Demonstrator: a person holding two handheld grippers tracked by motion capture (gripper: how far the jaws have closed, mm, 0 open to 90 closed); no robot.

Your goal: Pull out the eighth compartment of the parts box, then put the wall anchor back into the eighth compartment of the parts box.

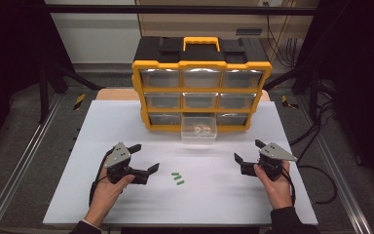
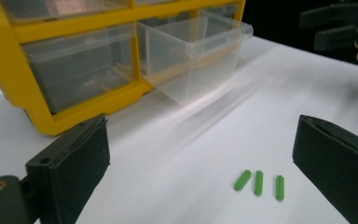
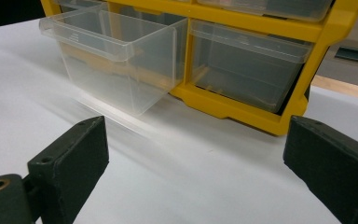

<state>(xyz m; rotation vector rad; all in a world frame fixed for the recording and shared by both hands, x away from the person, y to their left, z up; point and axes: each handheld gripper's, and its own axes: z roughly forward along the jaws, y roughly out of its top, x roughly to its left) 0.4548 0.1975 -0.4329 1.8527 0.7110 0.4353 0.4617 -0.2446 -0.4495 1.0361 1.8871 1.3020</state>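
Right now left gripper [image 1: 145,158] is wide, empty, just beside three green pegs [image 1: 177,178] lying loose on the table [image 1: 78,195], w/ right gripper [image 1: 247,156] also wide. Risk: pegs are small, a skewed pinch could flick one away from the open drawer [image 1: 199,134].

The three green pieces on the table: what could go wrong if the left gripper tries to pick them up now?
The three green pieces are small, lie flat and close together, so the open left gripper might catch two at once, or push one away. The pulled-out drawer of the yellow organizer has a narrow opening, so a piece released there could land on the white table instead.
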